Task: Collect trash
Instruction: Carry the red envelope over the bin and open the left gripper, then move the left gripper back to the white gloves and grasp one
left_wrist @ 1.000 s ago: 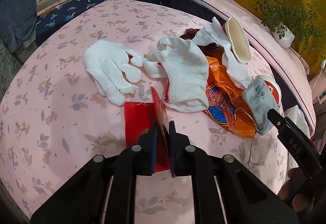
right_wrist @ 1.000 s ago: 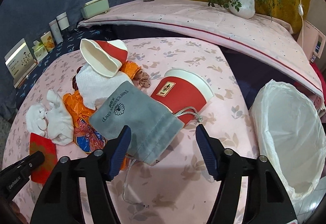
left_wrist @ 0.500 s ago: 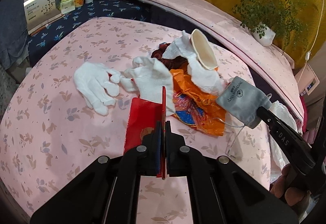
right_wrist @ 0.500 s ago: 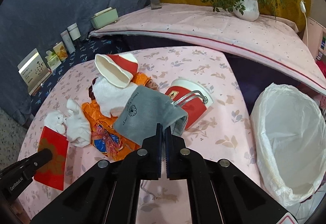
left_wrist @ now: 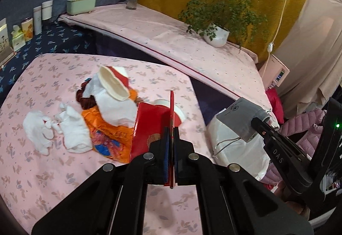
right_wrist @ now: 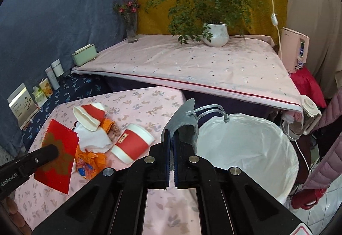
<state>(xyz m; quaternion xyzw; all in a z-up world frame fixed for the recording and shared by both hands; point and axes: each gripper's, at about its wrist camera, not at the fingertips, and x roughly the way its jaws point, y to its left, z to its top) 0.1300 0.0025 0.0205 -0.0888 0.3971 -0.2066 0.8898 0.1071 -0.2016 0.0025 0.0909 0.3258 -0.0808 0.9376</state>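
My left gripper (left_wrist: 170,134) is shut on a red envelope (left_wrist: 149,128), held up off the pink table; the same red envelope (right_wrist: 57,156) shows in the right wrist view. My right gripper (right_wrist: 171,139) is shut on a grey drawstring pouch (right_wrist: 182,121), lifted beside the white-lined bin (right_wrist: 252,149). The grey pouch (left_wrist: 241,117) hangs over the bin's liner (left_wrist: 235,149) in the left wrist view. On the table remain a crushed red cup (right_wrist: 89,115), a red cup on its side (right_wrist: 132,143), white tissue (left_wrist: 115,107), an orange wrapper (left_wrist: 106,134) and white gloves (left_wrist: 38,130).
A higher pink-covered table (right_wrist: 192,64) behind carries a potted plant (right_wrist: 213,36), a vase (right_wrist: 131,25) and a green box (right_wrist: 84,55). Cartons and cans (right_wrist: 42,87) line a dark blue surface at left. A white kettle (right_wrist: 307,115) and pink clothing (right_wrist: 329,149) sit right of the bin.
My right gripper shut on the grey pouch and lifted it toward the bin. My left gripper rose and swung right with the red envelope off the table.
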